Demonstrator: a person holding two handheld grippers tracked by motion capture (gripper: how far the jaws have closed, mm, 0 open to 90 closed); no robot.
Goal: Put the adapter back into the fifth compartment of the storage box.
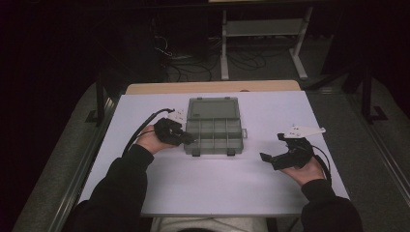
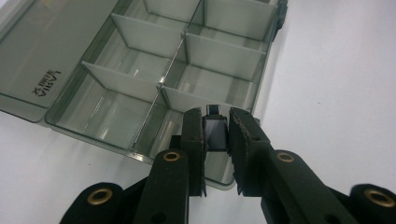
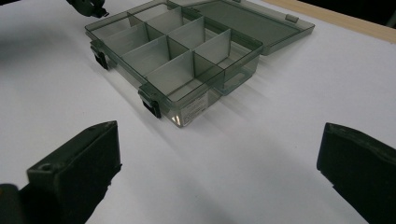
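A clear grey compartment box (image 1: 213, 131) lies open in the middle of the white table (image 1: 217, 188), lid flat behind it. The left gripper (image 2: 215, 133) is clamped on a small dark block (image 2: 215, 132) at the box's left edge. The right gripper (image 1: 271, 158), jaws wide apart, sits well right of the box.

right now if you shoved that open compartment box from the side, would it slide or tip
Probably slide: the compartment box sits low and flat on the smooth white table. It looks like thin clear plastic with empty cells, so likely light. Its open lid lies flat behind and may flap on its hinge.
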